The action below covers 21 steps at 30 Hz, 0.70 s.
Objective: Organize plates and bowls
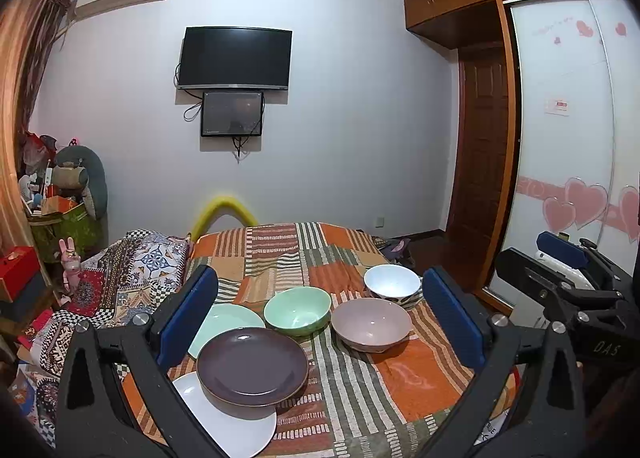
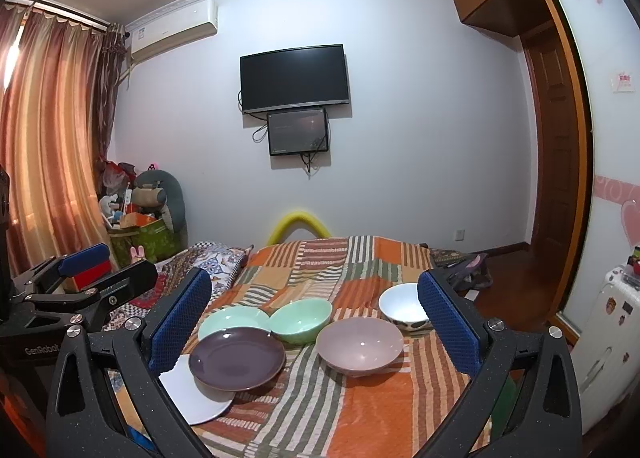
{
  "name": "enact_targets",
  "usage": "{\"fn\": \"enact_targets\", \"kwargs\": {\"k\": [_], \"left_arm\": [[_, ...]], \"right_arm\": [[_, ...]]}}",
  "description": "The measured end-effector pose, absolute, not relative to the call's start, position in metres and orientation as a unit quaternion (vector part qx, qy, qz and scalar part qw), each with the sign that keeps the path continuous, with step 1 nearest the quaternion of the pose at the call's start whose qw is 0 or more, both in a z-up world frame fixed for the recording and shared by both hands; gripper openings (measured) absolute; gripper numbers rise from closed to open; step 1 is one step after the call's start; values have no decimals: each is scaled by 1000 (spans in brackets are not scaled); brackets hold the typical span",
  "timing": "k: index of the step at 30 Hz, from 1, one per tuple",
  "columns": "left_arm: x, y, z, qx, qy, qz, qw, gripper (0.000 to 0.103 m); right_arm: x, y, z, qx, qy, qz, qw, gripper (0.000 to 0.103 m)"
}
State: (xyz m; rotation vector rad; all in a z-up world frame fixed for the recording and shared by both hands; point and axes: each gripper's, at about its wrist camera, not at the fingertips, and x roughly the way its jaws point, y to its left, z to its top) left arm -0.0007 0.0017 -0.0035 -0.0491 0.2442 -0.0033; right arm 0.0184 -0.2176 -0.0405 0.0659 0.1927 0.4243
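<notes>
A curtain (image 2: 44, 146) hangs at the far left, with an air conditioner (image 2: 174, 28) high on the white wall and a TV (image 2: 295, 77) at its middle. A wardrobe (image 1: 568, 130) with heart stickers fills the right.

On the striped cloth (image 1: 360, 398), left to right: a white plate (image 1: 236, 430) under a brown plate (image 1: 252, 366), a green plate (image 1: 230, 318) behind them, a green bowl (image 1: 298, 310), a pink bowl (image 1: 372, 324), and a white bowl (image 1: 392, 282) farthest back.

The left gripper (image 1: 320, 314) and right gripper (image 2: 316, 318) both hover spread wide, holding nothing.
</notes>
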Motion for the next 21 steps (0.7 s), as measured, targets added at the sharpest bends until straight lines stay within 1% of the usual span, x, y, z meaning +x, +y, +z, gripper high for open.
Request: {"fn": "enact_targets", "kwargs": {"k": [21], "left_arm": [[0,4,-5,-29,125,-4,992,103]], "right_arm": [[20,-216,-43,34,104,217,970,103]]}}
